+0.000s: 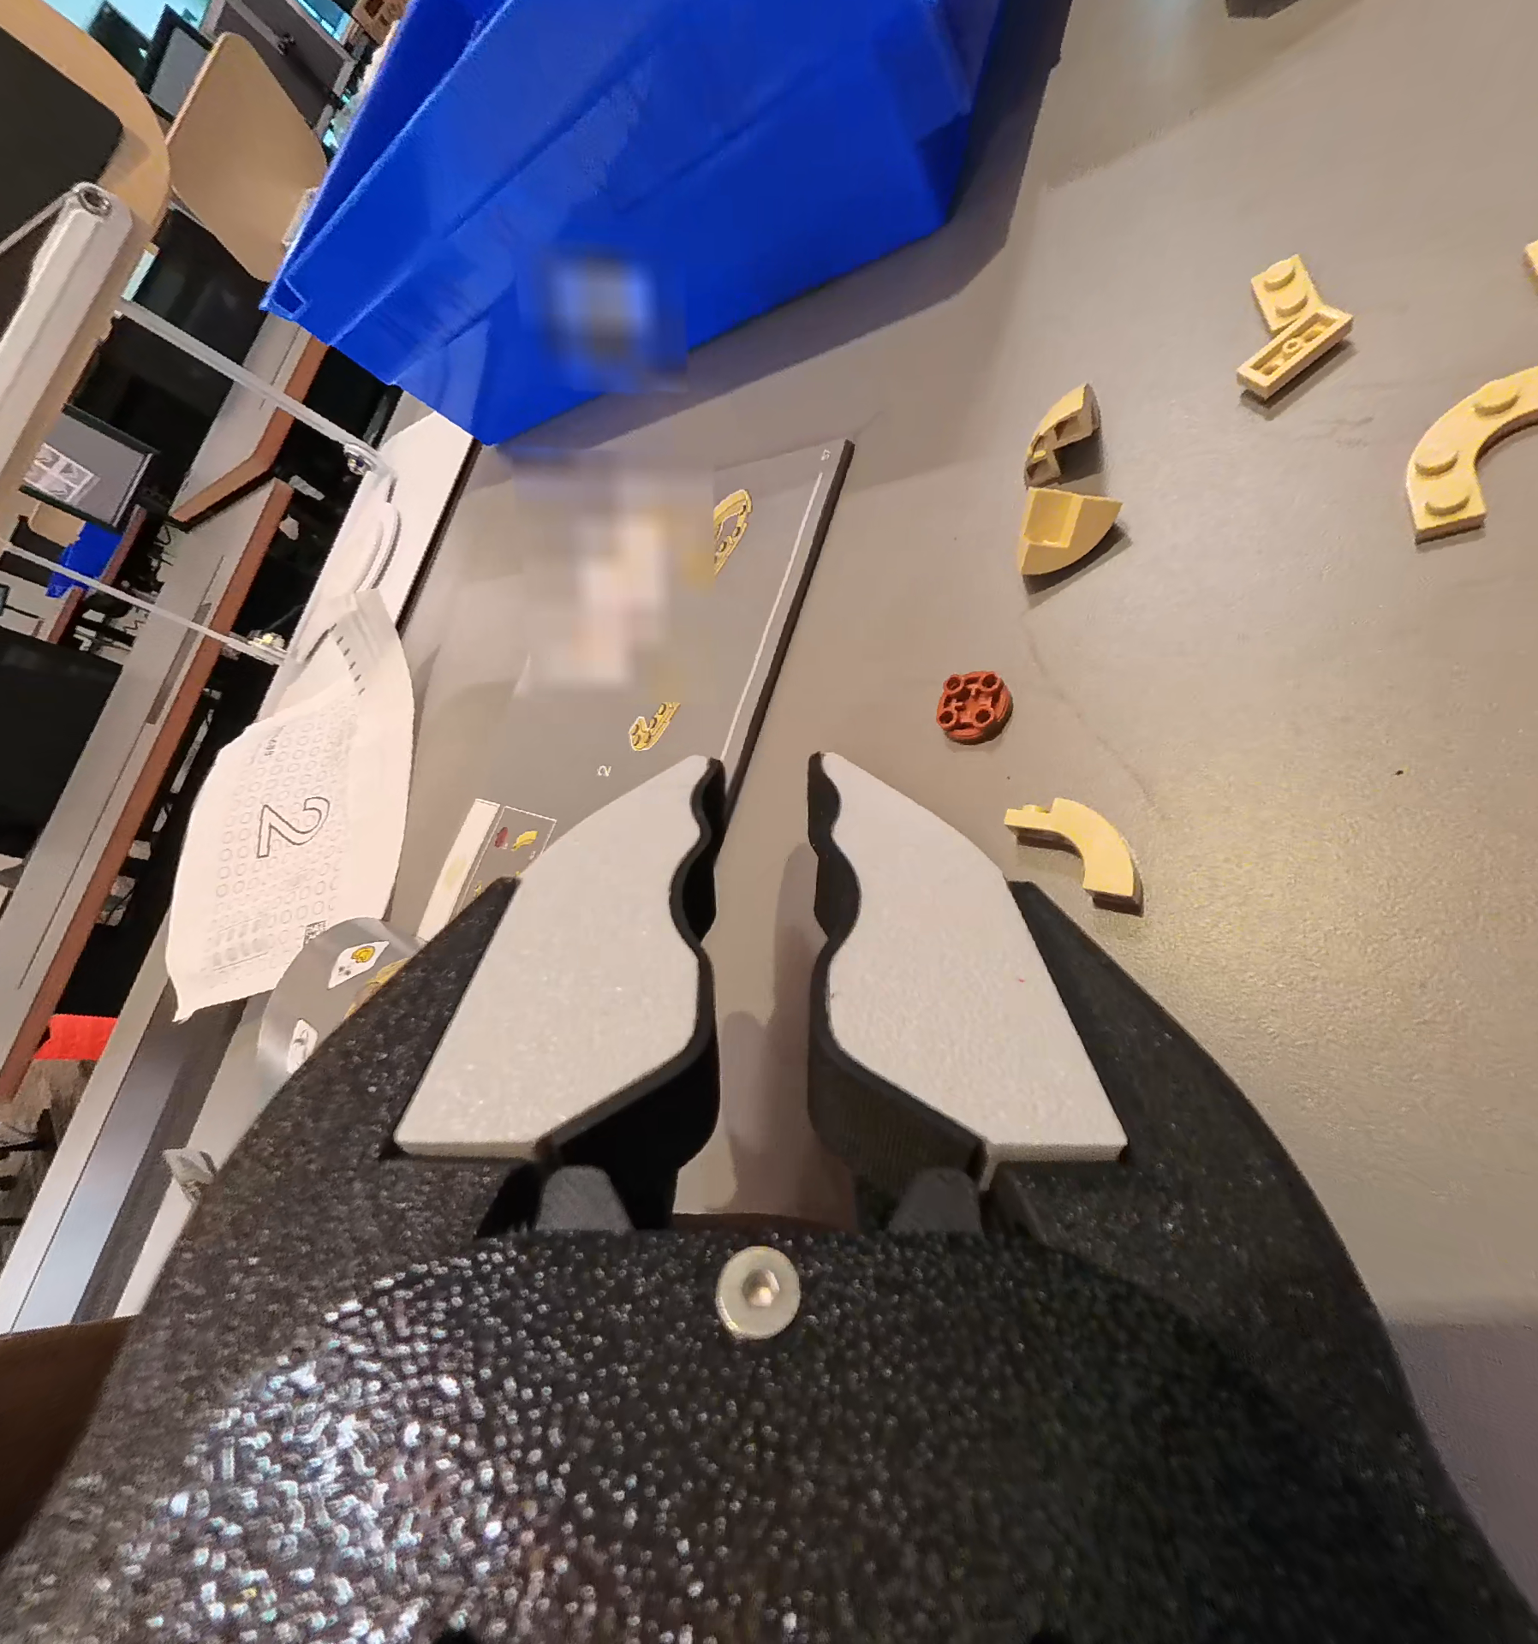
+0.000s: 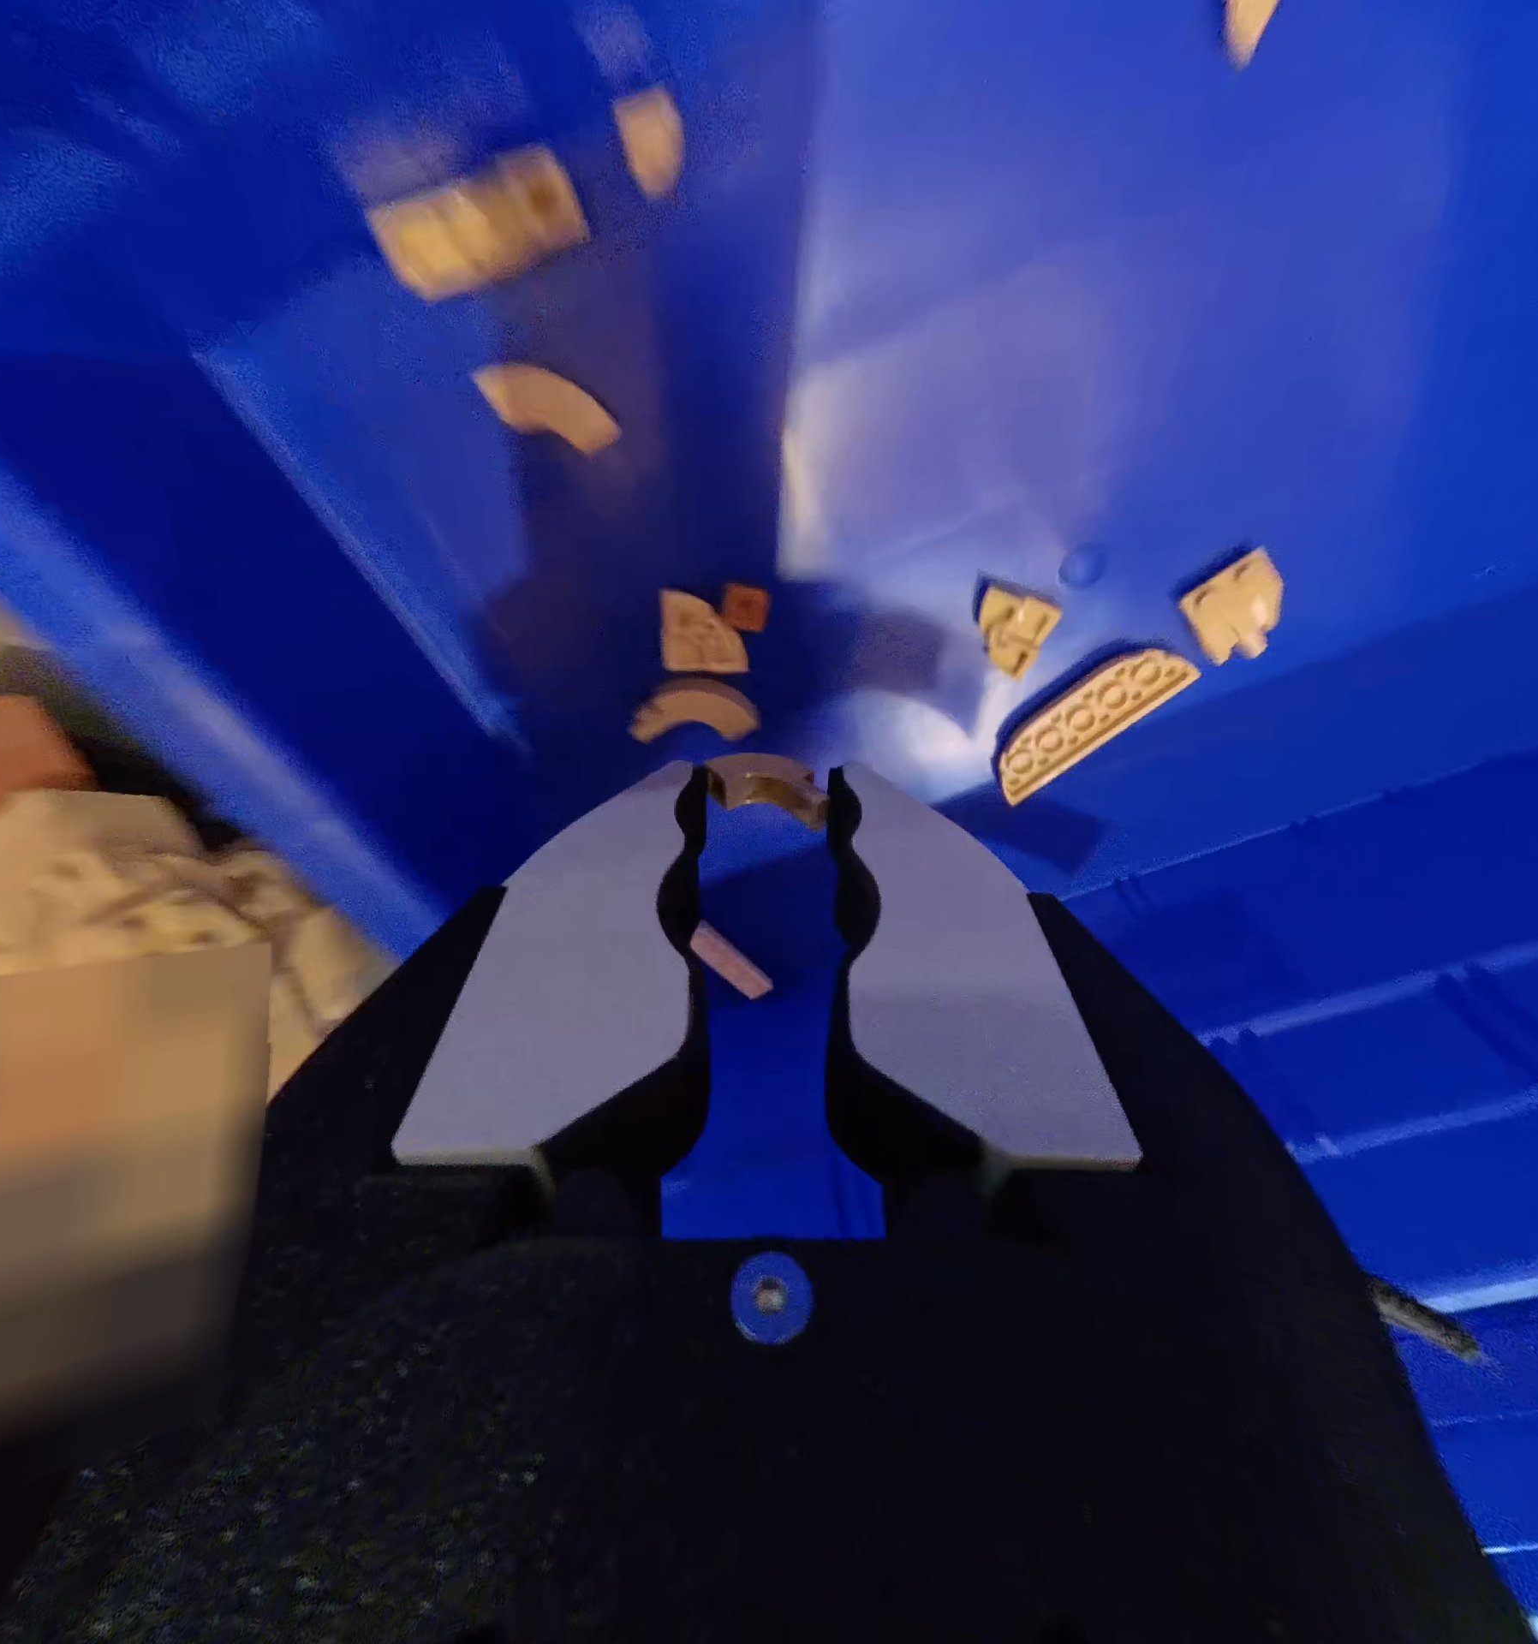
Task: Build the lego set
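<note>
The left claw [image 1: 764, 774] hangs just above the grey bench [image 1: 1281, 890] with its jaws a narrow way apart and nothing between them. Left of it lies a glossy instruction sheet [image 1: 659, 640], its dark edge running up under the left fingertip; part of the sheet is blurred over. Right of the claw sit a reddish-brown round brick [image 1: 973, 707] and a tan curved brick [image 1: 1081, 850], both apart from it.

The right claw [image 2: 765, 787] reaches inside a blue bin [image 2: 1103, 356], its jaws moderately apart and clamped on a tan curved brick [image 2: 764, 787] at the tips. Other tan pieces beyond are smeared by motion; left of the claw, the view outside the bin is too blurred to read.
</note>
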`<state>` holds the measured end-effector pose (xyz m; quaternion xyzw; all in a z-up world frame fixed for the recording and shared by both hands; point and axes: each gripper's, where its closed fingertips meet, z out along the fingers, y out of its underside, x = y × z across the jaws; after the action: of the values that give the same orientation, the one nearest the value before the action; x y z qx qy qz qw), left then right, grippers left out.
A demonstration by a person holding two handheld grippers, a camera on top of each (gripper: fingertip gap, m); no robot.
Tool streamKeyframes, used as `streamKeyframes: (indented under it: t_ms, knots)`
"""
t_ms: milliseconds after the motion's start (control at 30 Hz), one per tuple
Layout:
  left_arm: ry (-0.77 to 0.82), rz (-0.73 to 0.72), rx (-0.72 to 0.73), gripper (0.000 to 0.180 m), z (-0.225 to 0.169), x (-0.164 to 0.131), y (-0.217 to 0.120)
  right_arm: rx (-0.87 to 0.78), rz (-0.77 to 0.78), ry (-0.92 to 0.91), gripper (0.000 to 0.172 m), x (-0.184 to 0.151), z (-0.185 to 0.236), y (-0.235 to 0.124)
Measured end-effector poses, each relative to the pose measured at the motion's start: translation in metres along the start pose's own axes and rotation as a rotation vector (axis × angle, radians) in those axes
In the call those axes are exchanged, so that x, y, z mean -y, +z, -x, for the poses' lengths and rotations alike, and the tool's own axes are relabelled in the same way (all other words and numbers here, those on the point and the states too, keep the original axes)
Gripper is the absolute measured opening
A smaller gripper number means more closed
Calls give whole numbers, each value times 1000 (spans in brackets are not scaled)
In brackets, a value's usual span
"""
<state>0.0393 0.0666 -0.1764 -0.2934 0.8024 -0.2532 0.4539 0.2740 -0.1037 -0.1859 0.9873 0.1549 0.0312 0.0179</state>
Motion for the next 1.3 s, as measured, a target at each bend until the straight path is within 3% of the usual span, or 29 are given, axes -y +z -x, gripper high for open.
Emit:
streamKeyframes:
  t_ms: [100,167,233,333,433,533,633,767,900,967,1033,1167,1300]
  knots:
    - [-3,0,10,17,2,0,-1,-14,-280,-67,26,37,39,-56]
    - [-6,-2,9,17,3,0,-1,3,-491,-167,26,65,86,-98]
    - [-7,-2,3,17,1,0,0,34,-623,-270,26,93,139,-117]
    - [0,0,-1,17,-1,1,1,97,-677,-363,26,138,210,-97]
    - [-2,-4,9,17,1,2,-1,132,-653,-357,26,176,250,-55]
    - [0,-6,23,17,3,3,-2,33,-567,-338,26,187,245,-21]
    - [8,-8,26,17,3,4,-3,33,-575,-302,41,181,238,-20]
    - [14,-11,17,17,1,5,-3,-28,-659,-193,43,147,194,-67]
    - [8,-12,12,17,1,5,-2,-276,-624,44,30,68,83,-116]
    - [7,-11,8,17,0,5,-2,-217,-480,179,32,30,45,-95]
    - [4,-9,3,17,-2,4,-1,-116,-349,242,35,13,29,-61]
    - [1,1,16,17,1,2,0,-66,-201,248,38,12,21,-15]
    - [-13,5,29,17,6,-1,-2,-65,-159,284,36,11,9,-3]
